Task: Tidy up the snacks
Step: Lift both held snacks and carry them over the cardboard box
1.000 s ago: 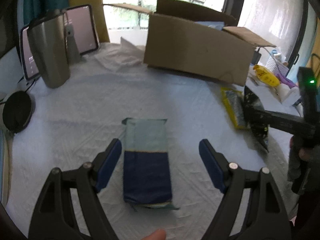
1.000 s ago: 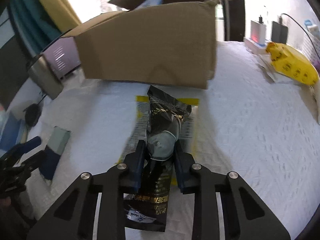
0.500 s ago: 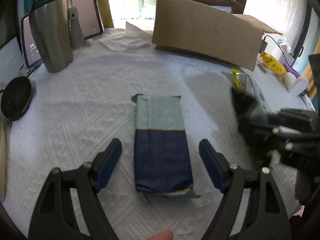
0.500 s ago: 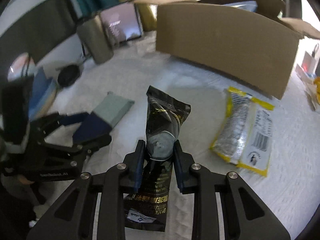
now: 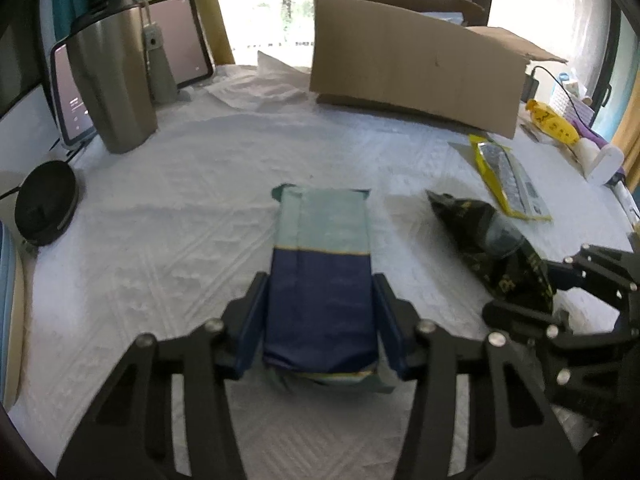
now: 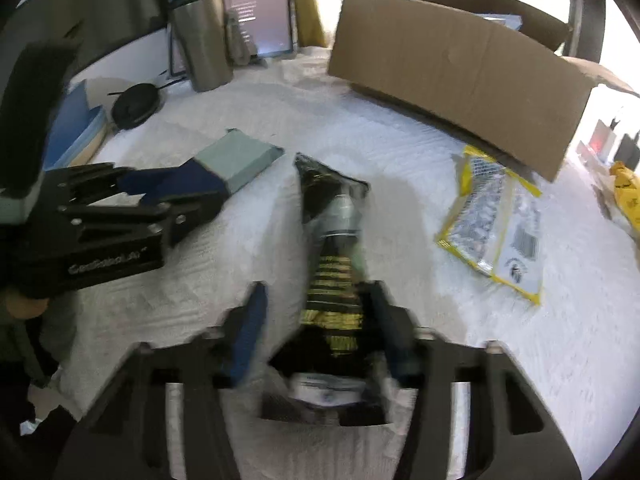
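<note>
Since earlier: left gripper [image 5: 320,320] has just been closing, its blue pads now against the blue-and-teal packet [image 5: 322,276]; right gripper [image 6: 316,332] has just been opening, with the black-and-gold pouch [image 6: 334,248] lying loose between its pads.
Left fingers: clenched on the packet's dark end.
Right fingers: released; the left pad stands clear of the pouch.
Left view only: pouch at 3 o'clock of the packet, apart.
Right view only: yellow-edged packet [image 6: 496,232] at 3 o'clock of the pouch, cardboard box [image 6: 460,64] at 1 o'clock.
Surface: white cloth [image 5: 180,240].

3 snack packets [image 5: 322,280] [image 5: 490,248] [image 5: 510,178], 1 cardboard box [image 5: 416,68], 1 steel tumbler [image 5: 112,76], 1 tablet [image 5: 176,40], 2 grippers [image 5: 320,322] [image 6: 316,328]
</note>
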The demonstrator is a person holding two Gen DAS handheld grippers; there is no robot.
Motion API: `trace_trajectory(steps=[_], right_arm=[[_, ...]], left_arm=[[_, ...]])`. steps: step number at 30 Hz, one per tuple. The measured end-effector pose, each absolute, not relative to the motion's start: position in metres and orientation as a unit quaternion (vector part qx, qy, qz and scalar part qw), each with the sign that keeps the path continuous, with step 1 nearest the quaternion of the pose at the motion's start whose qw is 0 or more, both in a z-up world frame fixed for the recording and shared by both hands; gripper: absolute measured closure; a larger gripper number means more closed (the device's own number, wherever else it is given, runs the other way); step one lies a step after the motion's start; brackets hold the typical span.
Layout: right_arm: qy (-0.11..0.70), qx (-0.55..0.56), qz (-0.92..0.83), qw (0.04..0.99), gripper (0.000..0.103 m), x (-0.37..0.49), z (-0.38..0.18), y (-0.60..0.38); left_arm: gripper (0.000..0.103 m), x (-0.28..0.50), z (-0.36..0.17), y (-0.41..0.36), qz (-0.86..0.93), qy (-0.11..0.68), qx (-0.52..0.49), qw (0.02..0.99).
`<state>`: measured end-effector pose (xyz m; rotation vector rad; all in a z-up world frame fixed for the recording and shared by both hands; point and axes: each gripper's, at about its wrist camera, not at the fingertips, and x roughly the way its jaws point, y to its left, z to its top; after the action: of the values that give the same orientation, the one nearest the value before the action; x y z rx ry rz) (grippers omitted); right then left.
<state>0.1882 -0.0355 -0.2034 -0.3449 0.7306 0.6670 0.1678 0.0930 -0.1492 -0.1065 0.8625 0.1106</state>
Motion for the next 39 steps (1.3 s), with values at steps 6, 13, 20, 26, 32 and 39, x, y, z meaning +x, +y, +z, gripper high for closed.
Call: trace_trajectory(steps=[6,13,20,26,32,39], right_arm=[[0.355,-0.132,0.333,0.863,0.071,0.193,-0.195,-0.054],[0.334,-0.106,0.340,0.873,0.071,0.195,-0.169,-0.076],[0.305,-0.084,0.337,0.887,0.071,0.207,-0.136,-0.101],[0.281,-0.073,0.322,0.901,0.071,0.225,-0.113,-0.119],[0.251,-0.062,0.296,0.920,0.071,0.249,-0.087,-0.138],[0.224,-0.056,0.279,0.932,0.071,0.277,-0.061,-0.150]], left_arm=[[0.052,0.164,-0.145,0.094,0.027,0.414,-0.088,0.906],[0.052,0.166,-0.128,0.082,0.005,0.404,-0.100,0.909],[0.052,0.180,-0.097,0.075,-0.019,0.383,-0.128,0.915],[0.052,0.202,-0.072,0.068,-0.028,0.365,-0.123,0.922],[0.052,0.229,-0.048,0.062,-0.034,0.347,-0.108,0.931],[0.052,0.264,-0.026,0.061,-0.024,0.323,-0.088,0.942]])
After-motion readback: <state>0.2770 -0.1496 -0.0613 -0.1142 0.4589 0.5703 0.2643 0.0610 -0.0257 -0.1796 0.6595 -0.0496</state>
